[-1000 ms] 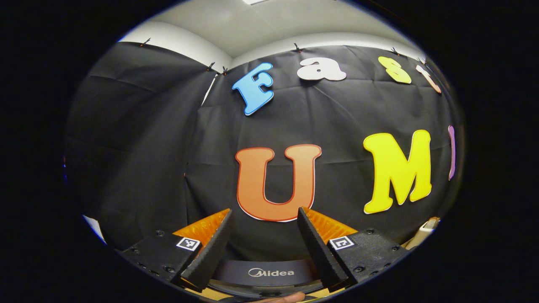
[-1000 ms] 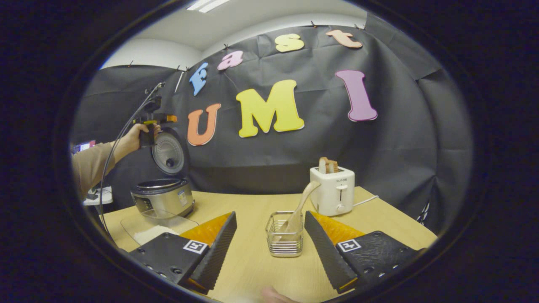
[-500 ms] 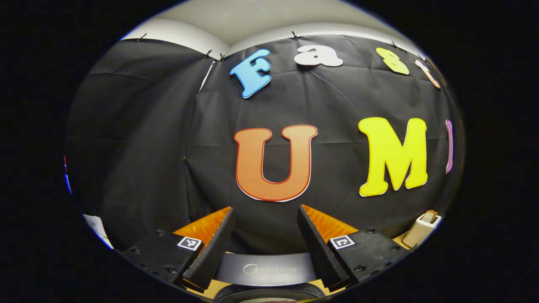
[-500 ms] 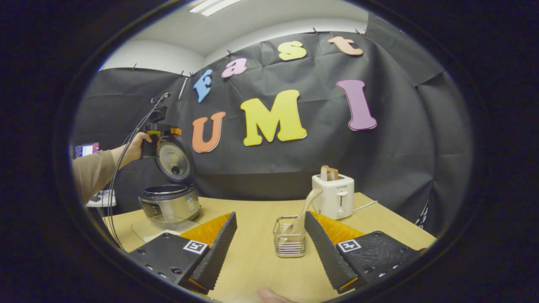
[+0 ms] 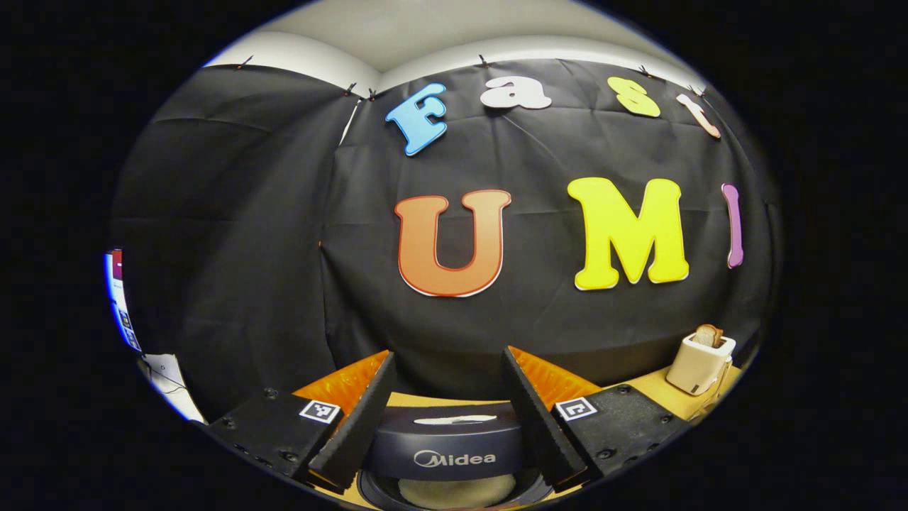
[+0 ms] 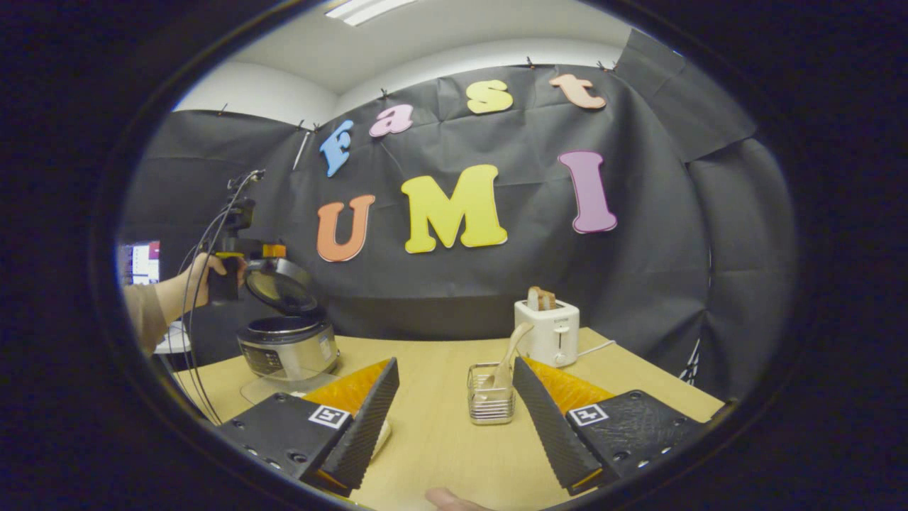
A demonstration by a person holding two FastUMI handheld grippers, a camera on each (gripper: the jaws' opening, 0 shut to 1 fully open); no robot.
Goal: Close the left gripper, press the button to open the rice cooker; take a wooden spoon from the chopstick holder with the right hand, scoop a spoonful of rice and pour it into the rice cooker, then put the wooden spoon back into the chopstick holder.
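In the right gripper view the silver rice cooker [image 6: 287,346] stands at the table's left, its lid [image 6: 281,285] tilted halfway down over the pot. A hand holds my left gripper [image 6: 266,252] at the lid's upper edge. The wire chopstick holder [image 6: 491,397] sits mid-table with the wooden spoon [image 6: 509,351] leaning in it, just beyond my open, empty right gripper [image 6: 455,362]. In the left gripper view my left gripper [image 5: 447,355] is open, and the lid's dark front [image 5: 454,443] lies between and beneath its fingers, with the pot's opening [image 5: 454,491] below.
A white toaster [image 6: 546,330] holding bread stands behind the chopstick holder, also at the right in the left gripper view as the toaster [image 5: 699,362]. A clear dish [image 6: 273,387] lies in front of the cooker on the wooden table [image 6: 433,355]. A person's sleeve [image 6: 142,319] is at the left.
The cooker's lid has swung from upright to about halfway down, and my left gripper has come down with it. My right gripper has drawn back a little from the chopstick holder.
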